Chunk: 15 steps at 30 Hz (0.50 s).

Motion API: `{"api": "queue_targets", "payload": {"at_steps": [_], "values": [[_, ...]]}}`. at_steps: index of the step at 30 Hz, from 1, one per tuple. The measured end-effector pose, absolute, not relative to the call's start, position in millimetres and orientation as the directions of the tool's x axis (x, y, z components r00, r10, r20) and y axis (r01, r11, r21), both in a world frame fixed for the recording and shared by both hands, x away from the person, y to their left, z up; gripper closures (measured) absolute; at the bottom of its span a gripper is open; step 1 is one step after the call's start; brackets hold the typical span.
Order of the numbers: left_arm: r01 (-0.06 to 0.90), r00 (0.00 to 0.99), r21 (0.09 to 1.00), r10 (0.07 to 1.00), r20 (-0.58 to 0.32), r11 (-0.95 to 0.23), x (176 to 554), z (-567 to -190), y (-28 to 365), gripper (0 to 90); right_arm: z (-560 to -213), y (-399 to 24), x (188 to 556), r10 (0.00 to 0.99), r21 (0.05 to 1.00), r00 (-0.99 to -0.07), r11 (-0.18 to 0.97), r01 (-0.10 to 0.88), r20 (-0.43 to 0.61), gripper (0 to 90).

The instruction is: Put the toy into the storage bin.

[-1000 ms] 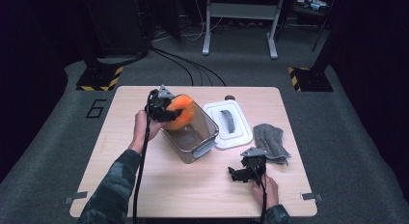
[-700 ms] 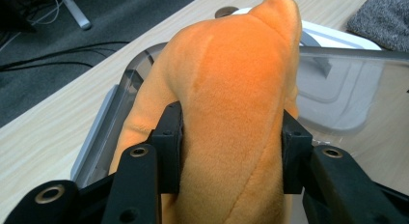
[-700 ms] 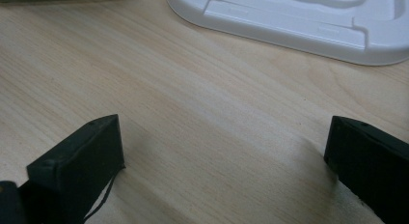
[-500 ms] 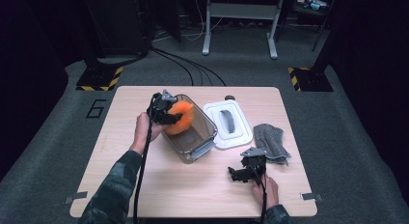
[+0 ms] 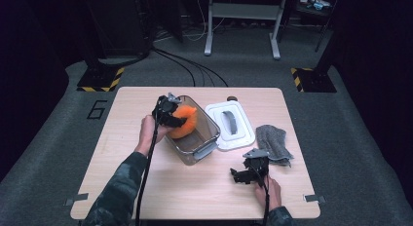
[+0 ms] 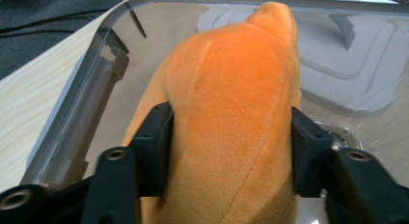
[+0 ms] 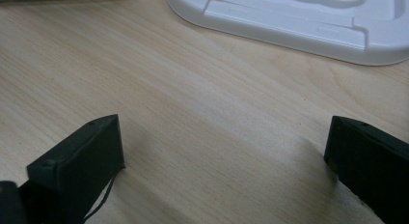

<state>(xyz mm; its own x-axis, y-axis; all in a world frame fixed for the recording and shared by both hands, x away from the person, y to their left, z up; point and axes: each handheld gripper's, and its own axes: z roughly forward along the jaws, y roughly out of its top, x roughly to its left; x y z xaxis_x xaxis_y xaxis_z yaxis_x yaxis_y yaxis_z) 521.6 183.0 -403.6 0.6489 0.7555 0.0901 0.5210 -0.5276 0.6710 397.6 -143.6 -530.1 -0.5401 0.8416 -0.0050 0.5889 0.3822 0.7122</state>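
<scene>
The left hand (image 5: pixel 147 131) is reaching in from the near left, its camouflage sleeve (image 5: pixel 119 187) lying across the worktop (image 5: pixel 146 187), and it is carrying the left tool (image 5: pixel 176 120) over the left rim of the clear plastic bin (image 5: pixel 207 138). The tool is pointing rightward and down into the bin. In the left gripper view its two black jaws are flanking the orange plush toy (image 6: pixel 231 118), one on each side and touching the fabric; the jaws have just been opening, with the toy between them, and whether the pads are pressing on it is not clear. The toy is sitting inside the bin, at its far left end, its tip leaning toward the bin's far wall.

The right hand (image 5: pixel 269 191) is resting at the near right edge of the worktop, its right tool (image 5: pixel 238 176) lying low and pointing left. The jaws of this tool are standing wide apart over bare wood, with nothing between them.

Compared with the frame one second earlier, the left tool and the toy are sitting lower, the toy now deeper in the bin instead of above its rim. The right hand is lying where it was. The white lid (image 5: pixel 229 124) is lying just right of the bin, and the grey cloth (image 5: pixel 273 142) farther right, both unmoved.
</scene>
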Motion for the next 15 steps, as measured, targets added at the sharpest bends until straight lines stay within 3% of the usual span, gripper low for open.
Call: {"api": "queue_targets", "payload": {"at_steps": [6,10,13,15], "values": [[0.521,0.649,0.672,0.756,0.088,-0.526,521,-403,181,26.0,-530,-144,398,0.842,0.712,-0.540,0.382,0.589,-0.005,0.0],[0.512,0.643,0.682,0.760,0.099,-0.522,518,-398,184,25.7,-530,-144,398,0.842,0.712,-0.539,0.383,0.589,-0.006,0.0],[0.504,0.645,0.697,0.759,0.088,-0.509,514,-394,187,29.9,-530,-144,398,0.842,0.711,-0.539,0.383,0.590,-0.006,0.0],[0.498,0.665,0.692,0.742,0.082,-0.523,513,-392,188,42.4,-530,-143,398,0.842,0.712,-0.539,0.381,0.590,-0.005,0.0]]}}
